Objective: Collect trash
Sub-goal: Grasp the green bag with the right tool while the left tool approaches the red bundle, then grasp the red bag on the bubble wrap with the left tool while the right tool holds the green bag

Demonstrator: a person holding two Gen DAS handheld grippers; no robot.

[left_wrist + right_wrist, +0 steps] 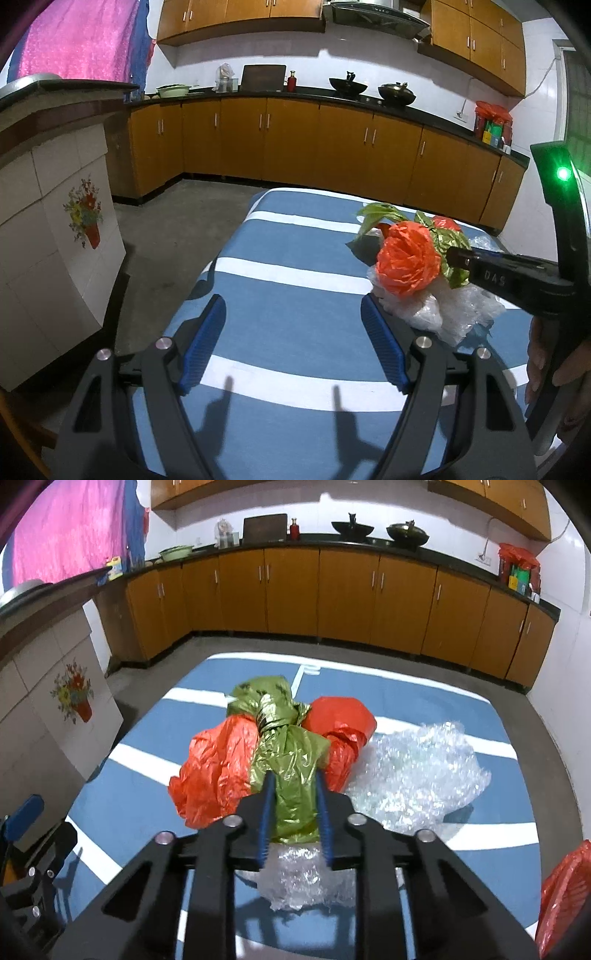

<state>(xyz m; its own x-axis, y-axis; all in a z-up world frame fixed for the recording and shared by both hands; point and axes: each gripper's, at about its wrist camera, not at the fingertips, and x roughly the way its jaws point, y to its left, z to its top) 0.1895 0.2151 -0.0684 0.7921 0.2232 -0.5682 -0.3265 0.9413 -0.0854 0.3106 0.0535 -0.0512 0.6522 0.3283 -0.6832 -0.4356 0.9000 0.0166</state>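
Right gripper [294, 775] closed on the green foil bag [291, 771], blue pads pinching its crumpled lower part; two orange plastic bags [218, 771] bulge out on either side of the green one and look knotted or twisted into it, so the three probably travel as one bundle; whether they are truly tied cannot be told. Clear bubble wrap [413, 775] lies loose on the blue-and-white striped table cover [147, 738], part under the bundle, part spread toward the right edge of the table; another orange bag [565, 893] shows at the near right corner, only partly in view. Left gripper [293, 321] wide open, holding nothing, hovering over the near left part of the table; in the left wrist view the bundle sits toward the right edge with the right tool reaching into it. Step in hand, as I judge it: lifting the bagged bundle clear of the wrap. To do it well: keep the pinch firm, since foil is slick and could slide out between the pads; lift straight up rather than drag, or the bubble wrap below may snag and trail; bring the open left gripper across to take the loose wrap, biting a bunched fold, not a flat sheet; mind the table's right edge, where light pieces could slip off.
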